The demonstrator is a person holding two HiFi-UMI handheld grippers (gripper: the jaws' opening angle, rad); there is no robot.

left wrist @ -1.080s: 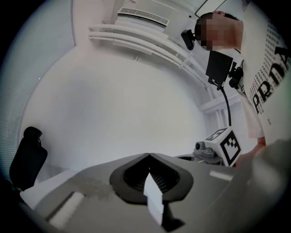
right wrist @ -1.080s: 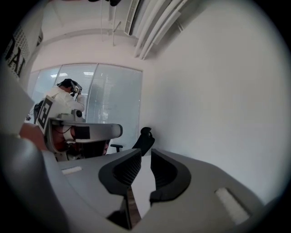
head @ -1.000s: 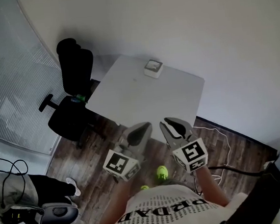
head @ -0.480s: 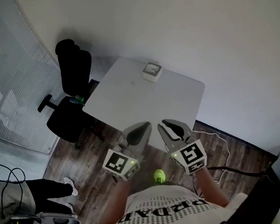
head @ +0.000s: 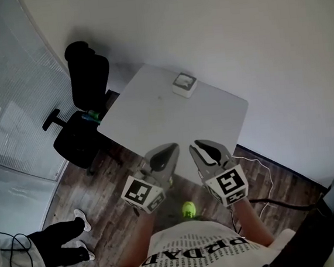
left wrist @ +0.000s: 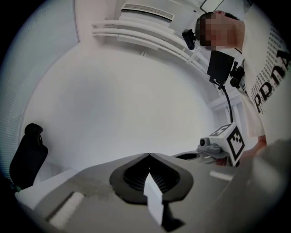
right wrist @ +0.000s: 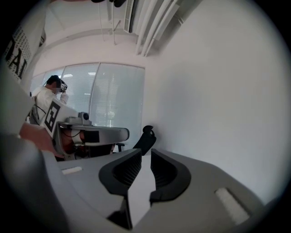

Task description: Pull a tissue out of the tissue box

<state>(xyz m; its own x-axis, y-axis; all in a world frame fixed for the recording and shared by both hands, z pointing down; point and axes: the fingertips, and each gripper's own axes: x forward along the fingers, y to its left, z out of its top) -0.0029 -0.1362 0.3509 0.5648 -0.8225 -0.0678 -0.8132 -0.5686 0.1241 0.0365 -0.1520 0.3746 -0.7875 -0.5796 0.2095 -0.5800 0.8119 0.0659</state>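
The tissue box (head: 184,83), small, white and square, stands at the far edge of the white table (head: 153,116). Both grippers hang side by side in front of the table's near edge, well short of the box. My left gripper (head: 167,151) is shut, its tips meeting with nothing between them (left wrist: 148,155). My right gripper (head: 199,147) is open, with a narrow empty gap between its fingers (right wrist: 146,154). Neither gripper view shows the box; each shows the other gripper beside it.
A black office chair (head: 83,117) stands at the table's left side. A glass wall with blinds runs along the left. On the wooden floor lie a white cable (head: 263,165) and a green object (head: 188,209). A person's legs (head: 57,240) are at lower left.
Both grippers have edged a little toward the table, still side by side. The person at the lower left has shifted across the floor. The tissue box has not moved.
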